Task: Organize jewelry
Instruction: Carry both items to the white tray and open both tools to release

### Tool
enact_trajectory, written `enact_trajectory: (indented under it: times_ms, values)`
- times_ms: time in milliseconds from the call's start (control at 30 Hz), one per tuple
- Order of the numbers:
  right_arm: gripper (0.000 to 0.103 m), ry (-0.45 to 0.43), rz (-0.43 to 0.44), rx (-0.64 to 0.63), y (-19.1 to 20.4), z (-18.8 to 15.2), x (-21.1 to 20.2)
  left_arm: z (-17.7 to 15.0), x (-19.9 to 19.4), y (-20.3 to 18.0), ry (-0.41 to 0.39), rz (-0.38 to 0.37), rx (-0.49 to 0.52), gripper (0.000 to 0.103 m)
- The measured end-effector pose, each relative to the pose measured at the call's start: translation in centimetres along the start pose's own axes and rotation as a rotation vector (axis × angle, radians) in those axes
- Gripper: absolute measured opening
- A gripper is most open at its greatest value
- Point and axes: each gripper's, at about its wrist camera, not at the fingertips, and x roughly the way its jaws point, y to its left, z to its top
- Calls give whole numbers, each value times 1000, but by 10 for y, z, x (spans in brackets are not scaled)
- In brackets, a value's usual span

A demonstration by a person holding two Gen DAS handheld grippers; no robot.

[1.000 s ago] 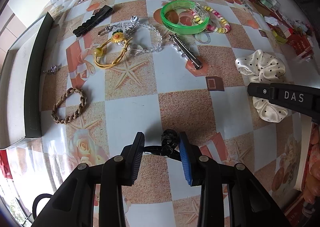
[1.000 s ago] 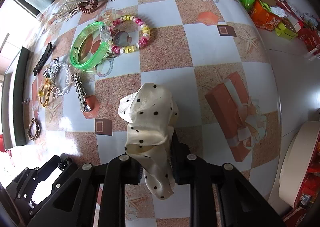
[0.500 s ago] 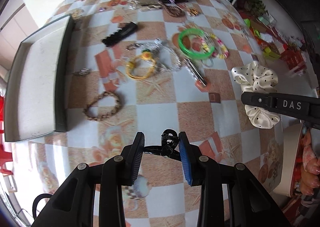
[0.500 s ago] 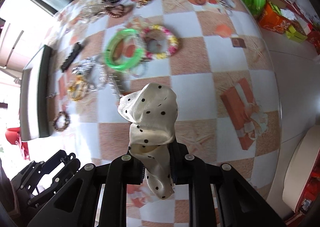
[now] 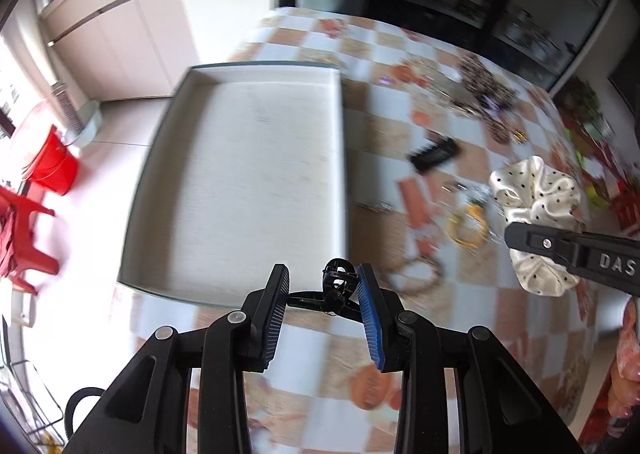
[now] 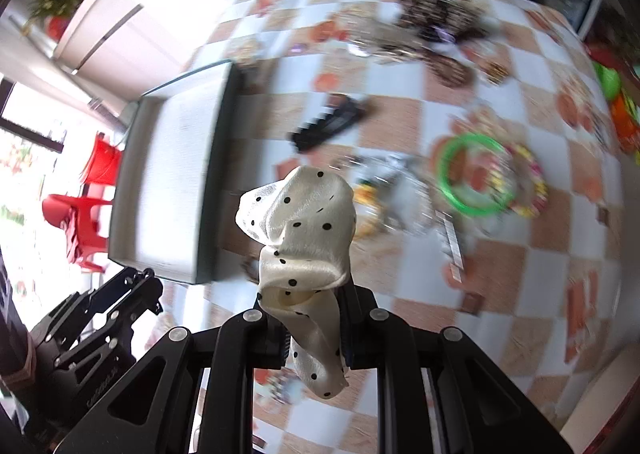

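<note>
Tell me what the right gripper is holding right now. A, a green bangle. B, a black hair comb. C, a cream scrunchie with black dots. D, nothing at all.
C: the cream scrunchie with black dots is clamped in the jaws of the right gripper and hangs above the table, while the green bangle and the black hair comb lie on the tablecloth.
</note>
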Motion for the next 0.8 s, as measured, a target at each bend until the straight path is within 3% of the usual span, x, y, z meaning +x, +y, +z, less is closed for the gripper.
enact_trajectory:
  times_ms: [300, 800]
  values:
    - [21, 16, 76, -137, 93, 41, 45, 26, 40, 75, -22, 86, -91, 39]
    - [21, 101, 93, -182, 139, 64, 137, 16, 94, 115, 20, 154, -108, 39]
